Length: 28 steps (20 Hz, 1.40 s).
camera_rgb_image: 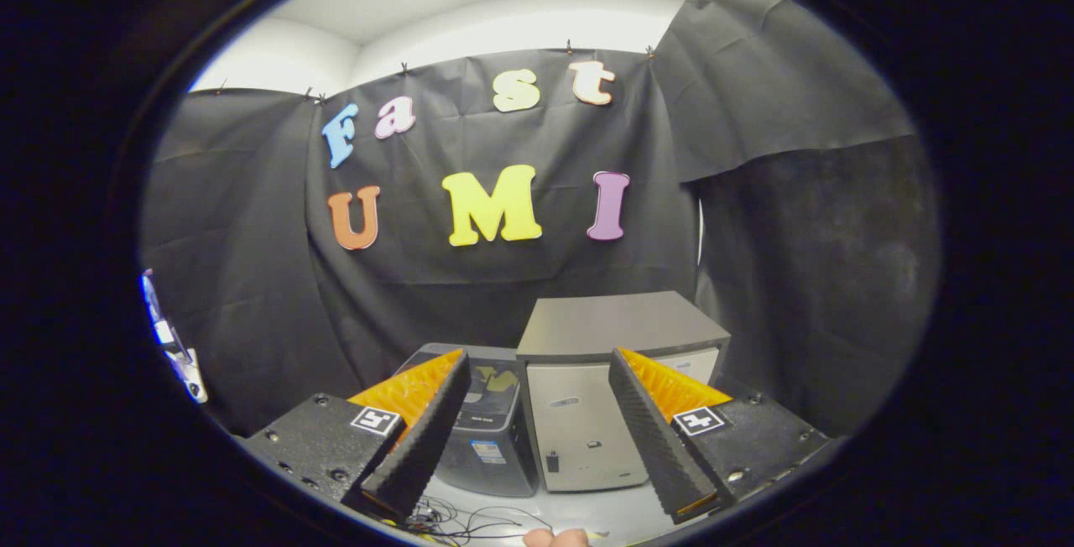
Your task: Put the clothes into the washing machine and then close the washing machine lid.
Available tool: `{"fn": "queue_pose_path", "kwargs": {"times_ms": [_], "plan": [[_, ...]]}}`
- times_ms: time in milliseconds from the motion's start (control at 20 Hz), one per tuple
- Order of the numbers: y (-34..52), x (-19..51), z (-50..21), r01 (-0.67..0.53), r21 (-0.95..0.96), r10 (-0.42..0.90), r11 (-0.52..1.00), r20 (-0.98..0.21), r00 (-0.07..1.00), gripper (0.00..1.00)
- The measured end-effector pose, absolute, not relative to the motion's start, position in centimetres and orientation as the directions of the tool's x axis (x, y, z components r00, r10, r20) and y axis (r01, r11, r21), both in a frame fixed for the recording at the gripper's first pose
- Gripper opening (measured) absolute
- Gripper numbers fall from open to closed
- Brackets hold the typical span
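Washing machine [491, 421], a dark top-loader with a sloped lid, stands on the pale table [621, 513] beyond the fingers, at about eleven o'clock from the gap between them, its left side partly hidden behind the left finger. Largest of all is the black cloth wall [252, 278], hung behind everything and folding round at three o'clock. Next in size, a grey and white cabinet-like box [617, 388] stands touching the washer's right side, at roughly twelve to one o'clock ahead of the gripper [537, 429]; its right edge is hidden behind the right finger. The fingers are spread wide with nothing held between them. Thin dark cables [470, 520] lie loose on the table at six o'clock, just before the washer. Smallest, a fingertip [555, 538] shows beside the cables.
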<state>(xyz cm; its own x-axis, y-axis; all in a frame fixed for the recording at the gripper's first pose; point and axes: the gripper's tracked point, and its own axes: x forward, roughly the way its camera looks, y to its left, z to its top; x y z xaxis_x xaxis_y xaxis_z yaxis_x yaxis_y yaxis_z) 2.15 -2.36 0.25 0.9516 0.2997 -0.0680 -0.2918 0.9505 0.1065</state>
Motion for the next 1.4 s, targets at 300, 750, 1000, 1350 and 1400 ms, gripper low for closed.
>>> {"fn": "queue_pose_path", "kwargs": {"times_ms": [300,750,1000,1350,1400], "plan": [[-3.3,-1.2,-1.7,-0.31,0.066,0.314,0.948,-0.055,0.948,1.0],[-3.4,-2.7,-1.3,-0.299,0.063,0.303,0.952,-0.052,0.952,1.0],[-3.7,-2.2,-1.2,-0.288,0.065,0.292,0.955,-0.059,0.955,1.0],[-3.8,-2.0,-0.9,-0.28,0.076,0.284,0.957,-0.05,0.958,1.0],[-3.9,-1.9,-0.9,-0.275,0.081,0.28,0.958,-0.053,0.959,1.0]]}}
